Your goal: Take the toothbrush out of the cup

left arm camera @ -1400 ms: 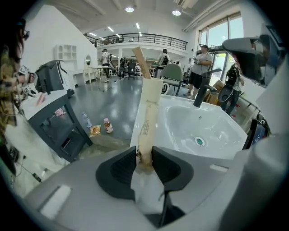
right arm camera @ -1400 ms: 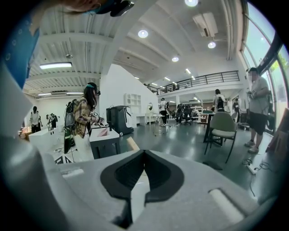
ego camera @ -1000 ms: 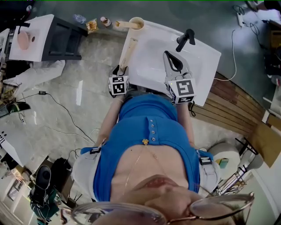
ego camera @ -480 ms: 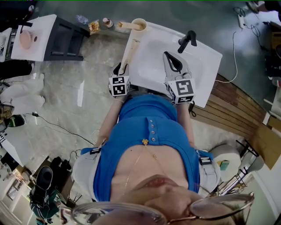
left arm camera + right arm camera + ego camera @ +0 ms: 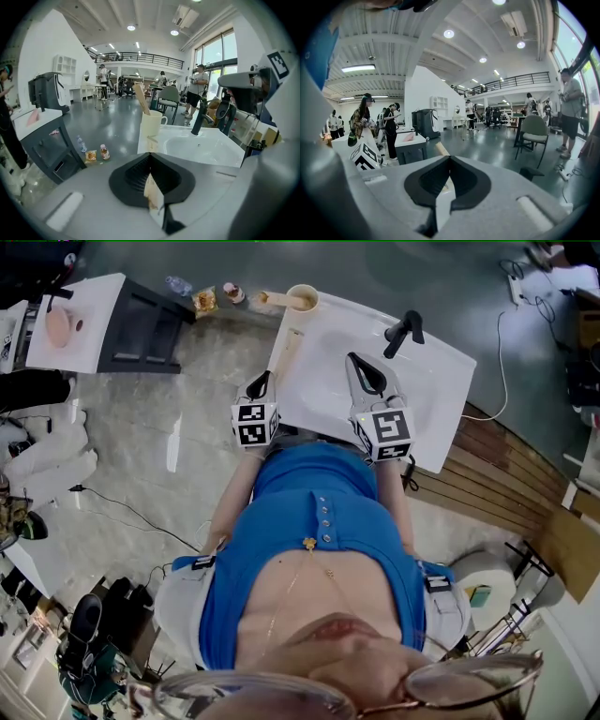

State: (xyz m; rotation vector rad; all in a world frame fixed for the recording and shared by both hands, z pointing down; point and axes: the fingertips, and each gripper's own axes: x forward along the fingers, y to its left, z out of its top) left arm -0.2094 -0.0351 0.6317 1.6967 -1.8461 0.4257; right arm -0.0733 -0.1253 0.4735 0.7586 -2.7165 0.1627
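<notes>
A cream cup (image 5: 302,296) stands on the far left corner of the white sink (image 5: 441,381). A wooden toothbrush (image 5: 140,97) leans in the cup (image 5: 153,126), its handle sticking up and to the left. My left gripper (image 5: 263,379) hovers by the sink's left rim, short of the cup; its jaws have just been closing and now stand shut (image 5: 150,155) with nothing between them. My right gripper (image 5: 352,359) rests over the basin, its jaws meeting at the tips (image 5: 449,158), empty.
A black faucet (image 5: 403,330) rises at the sink's far side. A pale strip (image 5: 287,341) lies on the left rim. Small bottles and a snack packet (image 5: 202,298) sit on the floor beside a dark side table (image 5: 141,329). People stand in the hall behind.
My left gripper's jaws have closed from wide open and the gripper has lifted a little by the sink's left rim. The right gripper has stayed put.
</notes>
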